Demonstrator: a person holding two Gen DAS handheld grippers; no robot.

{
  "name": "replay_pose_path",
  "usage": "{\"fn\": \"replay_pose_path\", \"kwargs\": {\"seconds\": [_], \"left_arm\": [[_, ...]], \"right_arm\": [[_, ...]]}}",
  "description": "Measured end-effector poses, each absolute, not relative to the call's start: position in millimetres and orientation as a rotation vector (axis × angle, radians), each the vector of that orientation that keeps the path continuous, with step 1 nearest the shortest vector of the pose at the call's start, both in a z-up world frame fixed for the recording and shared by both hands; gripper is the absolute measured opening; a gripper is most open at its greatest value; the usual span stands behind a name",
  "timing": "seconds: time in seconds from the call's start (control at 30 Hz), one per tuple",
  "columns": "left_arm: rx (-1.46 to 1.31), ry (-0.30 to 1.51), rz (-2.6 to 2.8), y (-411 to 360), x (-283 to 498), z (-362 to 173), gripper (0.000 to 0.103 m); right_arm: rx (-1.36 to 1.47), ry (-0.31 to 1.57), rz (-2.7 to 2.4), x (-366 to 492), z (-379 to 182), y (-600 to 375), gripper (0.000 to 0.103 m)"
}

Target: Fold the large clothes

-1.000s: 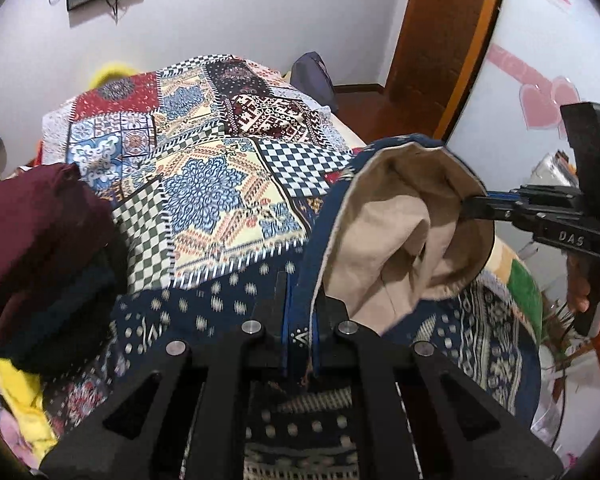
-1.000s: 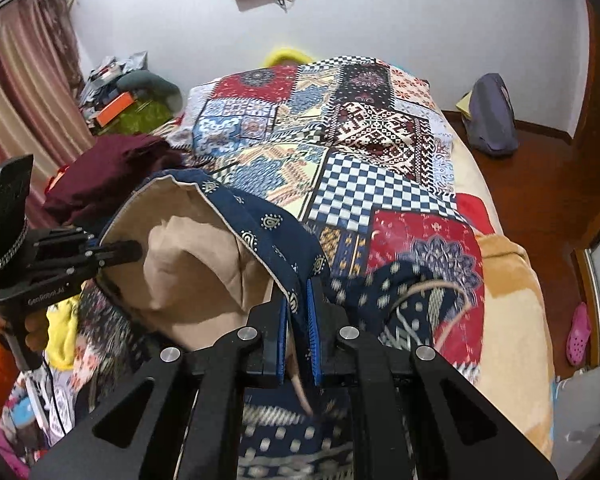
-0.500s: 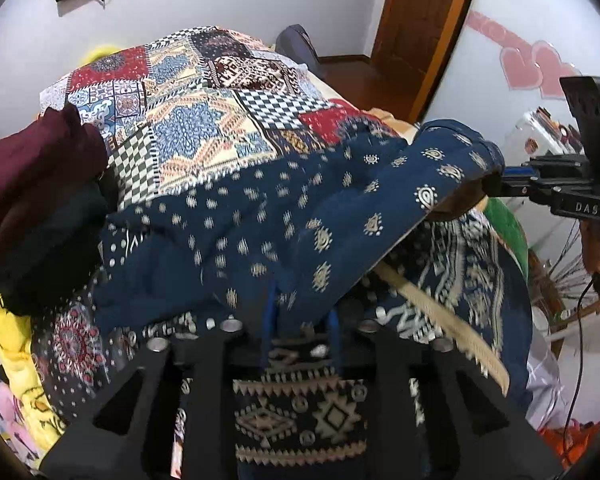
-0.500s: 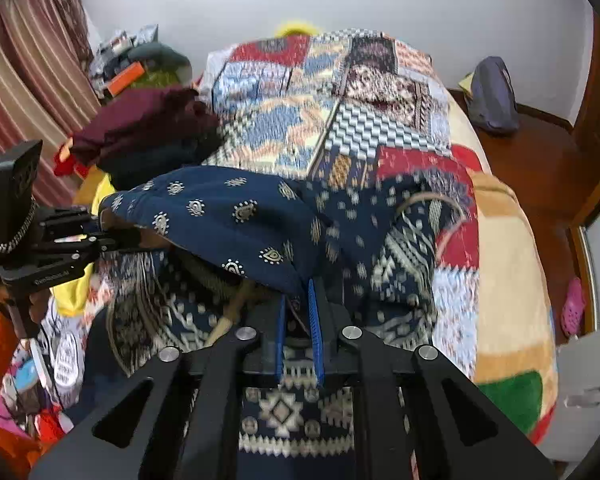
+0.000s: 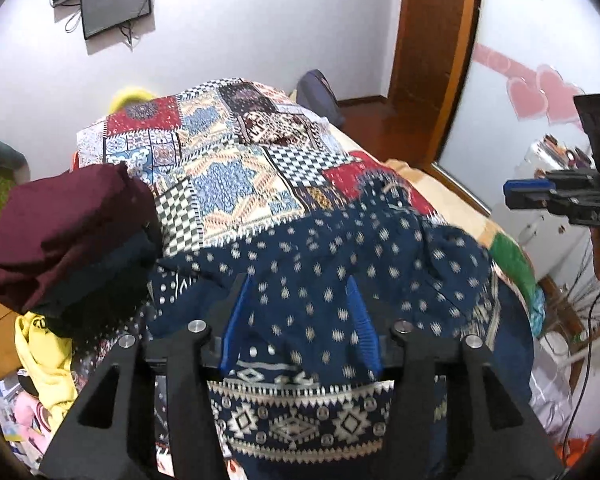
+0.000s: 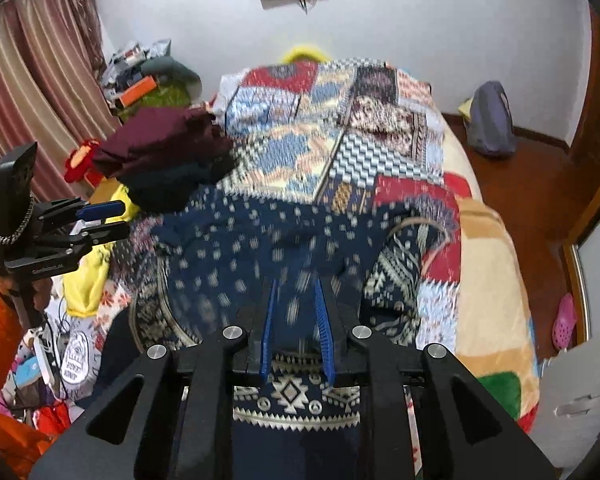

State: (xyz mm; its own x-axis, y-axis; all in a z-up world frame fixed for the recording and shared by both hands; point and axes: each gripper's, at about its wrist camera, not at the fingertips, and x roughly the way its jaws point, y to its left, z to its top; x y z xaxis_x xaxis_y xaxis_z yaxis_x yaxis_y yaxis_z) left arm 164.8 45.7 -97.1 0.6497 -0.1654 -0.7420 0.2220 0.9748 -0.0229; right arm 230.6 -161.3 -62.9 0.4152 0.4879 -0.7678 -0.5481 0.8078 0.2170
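Note:
A navy garment [image 5: 320,256] with small white motifs and a patterned border band lies doubled over on the near end of the bed. In the left wrist view my left gripper [image 5: 296,280] hovers over its near edge. Its jaws are opening, and the blue pads [image 5: 236,320] stand apart without pressing the cloth. My right gripper [image 6: 296,282] is also opening just above the blurred garment [image 6: 228,248], its pads clear of the cloth. Each gripper shows at the side of the other's view: the left gripper [image 6: 126,220] and the right gripper [image 5: 507,196].
A patchwork cover [image 5: 228,184] spans the bed. A maroon and dark clothes pile [image 5: 68,232] sits at its left edge above a yellow garment [image 5: 44,344]. A backpack [image 6: 490,120] stands on the wooden floor by the door. Curtains [image 6: 28,92] and clutter fill the left side.
Both grippers carried the garment's edge toward me, laid the top layer down so the beige lining is hidden, then opened, let go and drew back a little upward.

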Motion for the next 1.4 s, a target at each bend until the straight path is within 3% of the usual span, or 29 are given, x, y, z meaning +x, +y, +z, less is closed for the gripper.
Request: {"fn": "replay_pose_path", "kwargs": {"seconds": [0.07,0.1,0.53,0.63,1.0,1.07,1.13,1.4], "left_arm": [[0.059,0.847,-0.213,43.6,175.7,-104.1,0.049],[0.054,0.854,-0.214,42.2,179.3,-108.8,0.049],[0.099,1.076,-0.118,40.9,206.4,-225.2,0.053],[0.096,1.057,-0.111,44.5,198.3,-226.1,0.062],[-0.058,1.0,-0.046,95.9,183.3,-182.4,0.063],[-0.078,0.967,0.005,111.3,185.5,-173.5,0.064],[-0.129,0.944,0.044,132.6,188.1,-168.4,0.066],[-0.383,1.005,0.133,206.5,199.7,-203.5,0.066]], "right_arm": [[-0.071,0.926,0.644,235.7,-65.4,-156.9,0.038],[-0.068,0.92,0.635,238.8,-69.4,-154.4,0.039],[-0.101,1.184,0.57,253.0,-181.4,-139.0,0.039],[-0.116,1.223,0.572,247.1,-193.6,-140.0,0.039],[-0.13,1.102,0.571,253.0,-138.7,-163.1,0.04],[-0.112,1.066,0.53,261.1,-130.6,-170.9,0.052],[-0.08,1.038,0.487,271.6,-127.2,-182.4,0.056],[0.073,1.089,0.368,324.9,-154.5,-209.8,0.056]]}}
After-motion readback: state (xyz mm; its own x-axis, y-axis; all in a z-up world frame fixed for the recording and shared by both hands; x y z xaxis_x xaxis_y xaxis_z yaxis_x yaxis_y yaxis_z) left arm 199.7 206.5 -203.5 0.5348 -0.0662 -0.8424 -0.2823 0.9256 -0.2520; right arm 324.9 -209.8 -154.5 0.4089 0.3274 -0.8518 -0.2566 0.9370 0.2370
